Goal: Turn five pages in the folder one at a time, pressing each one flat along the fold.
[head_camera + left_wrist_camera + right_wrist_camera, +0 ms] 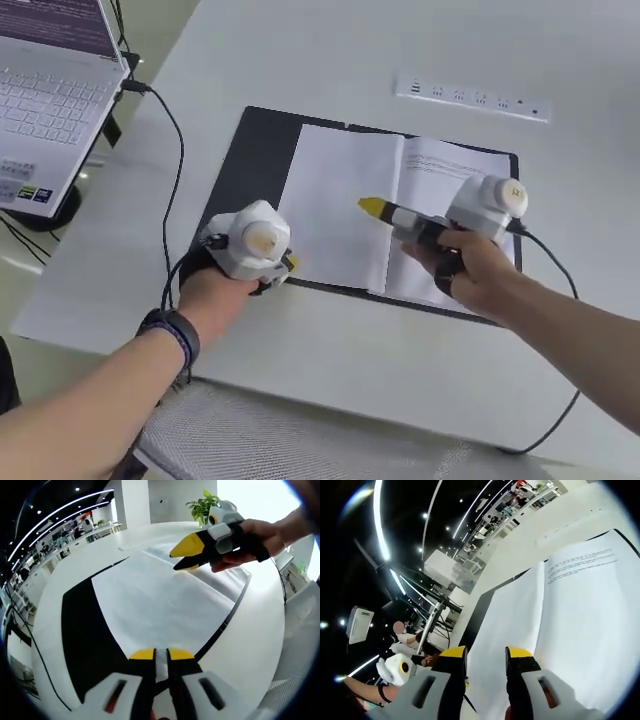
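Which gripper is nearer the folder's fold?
Right. The right gripper is just beside the fold; the left gripper sits at the lower left edge of the folder.

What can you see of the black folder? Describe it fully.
The folder has a black cover and lies open, flat on the white table. Its left page is blank; its right page carries printed lines at its top. The left gripper sits at the left page's near edge; the right gripper is near the fold.
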Demonstrator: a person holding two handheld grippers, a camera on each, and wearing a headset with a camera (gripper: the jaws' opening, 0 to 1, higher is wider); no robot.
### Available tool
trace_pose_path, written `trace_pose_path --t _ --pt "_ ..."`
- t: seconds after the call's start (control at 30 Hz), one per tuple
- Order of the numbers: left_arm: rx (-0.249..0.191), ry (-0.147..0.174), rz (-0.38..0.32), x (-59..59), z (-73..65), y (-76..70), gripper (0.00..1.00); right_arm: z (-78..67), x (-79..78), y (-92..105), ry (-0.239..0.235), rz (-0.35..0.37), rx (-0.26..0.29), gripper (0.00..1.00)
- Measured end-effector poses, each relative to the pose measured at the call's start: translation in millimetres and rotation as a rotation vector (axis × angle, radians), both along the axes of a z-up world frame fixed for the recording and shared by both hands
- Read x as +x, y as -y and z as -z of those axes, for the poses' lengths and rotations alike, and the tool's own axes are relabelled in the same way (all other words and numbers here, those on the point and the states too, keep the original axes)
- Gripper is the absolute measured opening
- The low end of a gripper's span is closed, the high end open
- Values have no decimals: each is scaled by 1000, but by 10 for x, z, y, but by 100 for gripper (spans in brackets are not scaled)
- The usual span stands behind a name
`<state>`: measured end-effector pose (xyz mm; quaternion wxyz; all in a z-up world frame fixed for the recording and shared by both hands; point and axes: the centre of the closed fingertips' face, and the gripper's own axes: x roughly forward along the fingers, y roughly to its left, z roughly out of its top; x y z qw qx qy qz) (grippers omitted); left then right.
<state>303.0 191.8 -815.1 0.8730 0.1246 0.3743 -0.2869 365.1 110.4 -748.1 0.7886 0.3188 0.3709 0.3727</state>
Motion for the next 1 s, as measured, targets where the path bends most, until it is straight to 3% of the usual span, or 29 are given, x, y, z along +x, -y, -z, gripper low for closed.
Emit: trace_pose_path --t 0.5,0.9,1.0 --pt "11 31 -32 39 -33 -50 0 107 142 45 -12 3 2 22" --pt "-10 28 -52 26 -51 -56 0 151 383 175 -12 48 2 12" --pt "-10 26 -54 25 -53 -57 0 254 525 209 -13 56 2 11"
